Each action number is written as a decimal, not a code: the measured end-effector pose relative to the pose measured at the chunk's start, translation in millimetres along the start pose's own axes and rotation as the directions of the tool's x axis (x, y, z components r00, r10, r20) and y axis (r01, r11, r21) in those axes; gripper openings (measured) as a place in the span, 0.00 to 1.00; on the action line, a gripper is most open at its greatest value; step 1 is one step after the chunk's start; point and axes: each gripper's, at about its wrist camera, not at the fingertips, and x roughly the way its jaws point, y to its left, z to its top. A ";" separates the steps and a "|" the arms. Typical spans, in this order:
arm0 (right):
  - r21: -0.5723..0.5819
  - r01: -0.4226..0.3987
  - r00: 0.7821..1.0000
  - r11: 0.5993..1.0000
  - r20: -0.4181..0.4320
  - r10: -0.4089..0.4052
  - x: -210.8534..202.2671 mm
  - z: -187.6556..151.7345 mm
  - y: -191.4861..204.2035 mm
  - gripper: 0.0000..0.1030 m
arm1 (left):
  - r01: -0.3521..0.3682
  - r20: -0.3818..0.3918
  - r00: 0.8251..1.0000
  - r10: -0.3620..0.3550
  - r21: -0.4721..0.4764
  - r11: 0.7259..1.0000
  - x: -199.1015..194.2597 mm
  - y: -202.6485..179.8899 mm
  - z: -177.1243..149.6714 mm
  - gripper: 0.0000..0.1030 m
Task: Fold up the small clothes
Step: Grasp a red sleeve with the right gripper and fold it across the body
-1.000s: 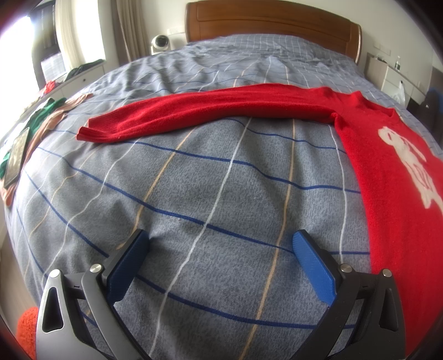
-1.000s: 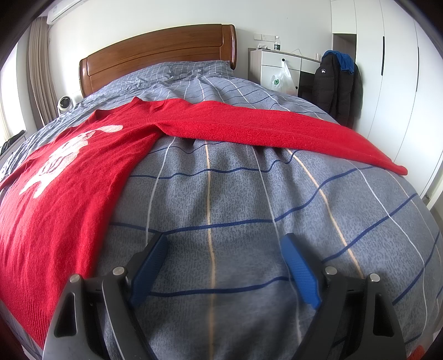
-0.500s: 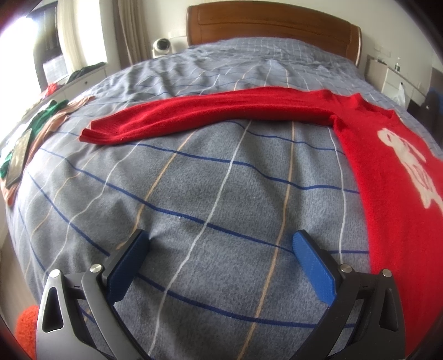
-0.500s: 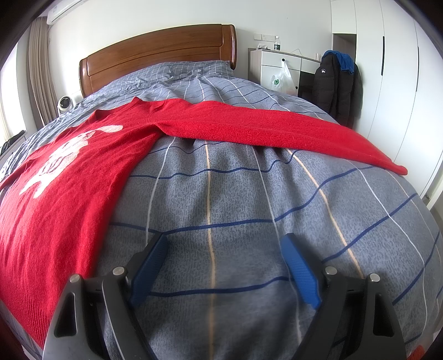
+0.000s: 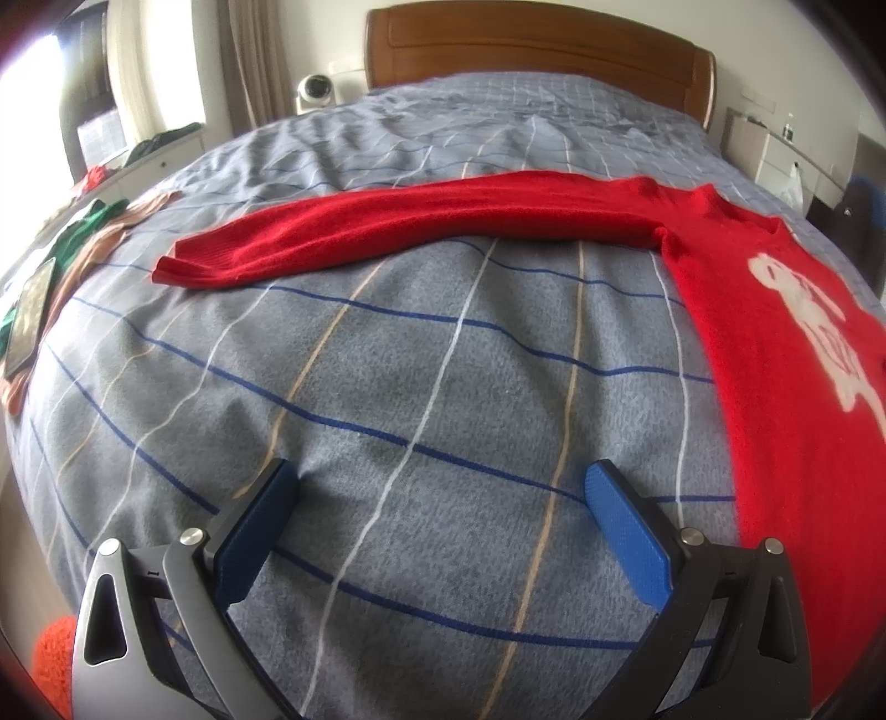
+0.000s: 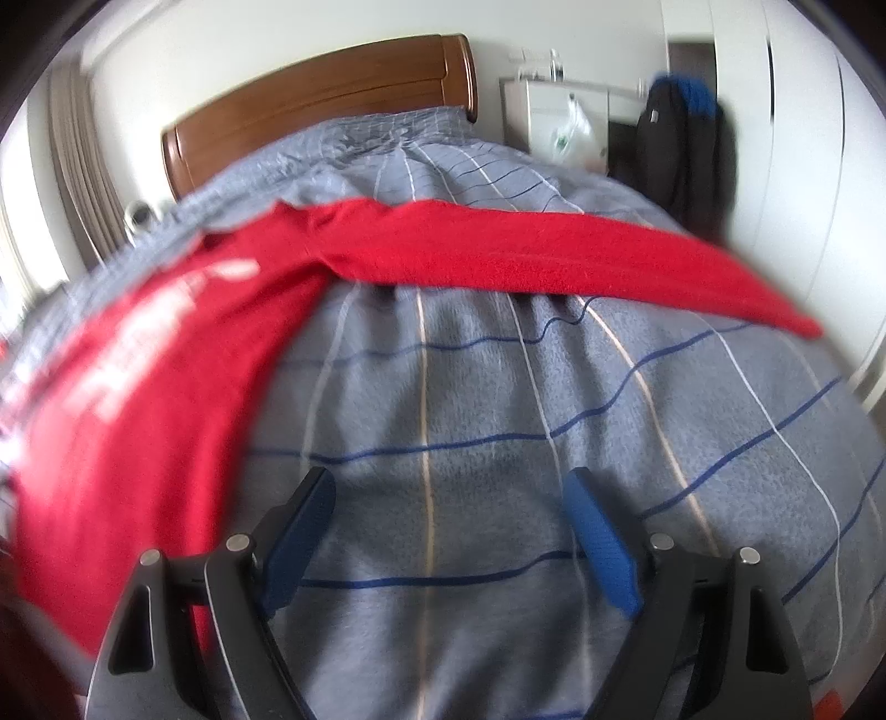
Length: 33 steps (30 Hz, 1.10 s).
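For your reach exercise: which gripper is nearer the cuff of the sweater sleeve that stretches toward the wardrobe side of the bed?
Right. The right gripper hovers open over the duvet, the cuff up to its right. The left gripper faces the opposite sleeve.

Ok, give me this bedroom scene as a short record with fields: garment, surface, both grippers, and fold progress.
garment: red knitted sweater with white chest motif, spread flat, both sleeves stretched out sideways
surface: grey checked quilt on a bed with a wooden headboard
left gripper: open, blue fingers over bare quilt, nothing held
right gripper: open, nothing held, view blurred
fold progress: no fold made yet
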 end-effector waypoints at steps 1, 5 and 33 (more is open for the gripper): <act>0.057 -0.043 0.999 0.997 0.011 0.042 -10.1 11.8 -14.8 0.81 | 0.000 0.000 1.000 0.000 0.000 1.000 0.6 0.3 0.5 1.00; 0.292 -0.137 0.989 0.947 0.098 0.112 -38.5 44.6 -80.7 0.81 | -0.003 0.000 1.000 0.003 -0.001 1.000 0.7 -0.4 0.4 1.00; 0.472 -0.308 0.943 0.826 0.269 0.197 -1.5 202.7 -101.6 0.05 | -0.004 0.006 1.000 0.004 -0.004 1.000 1.2 -3.2 -2.8 1.00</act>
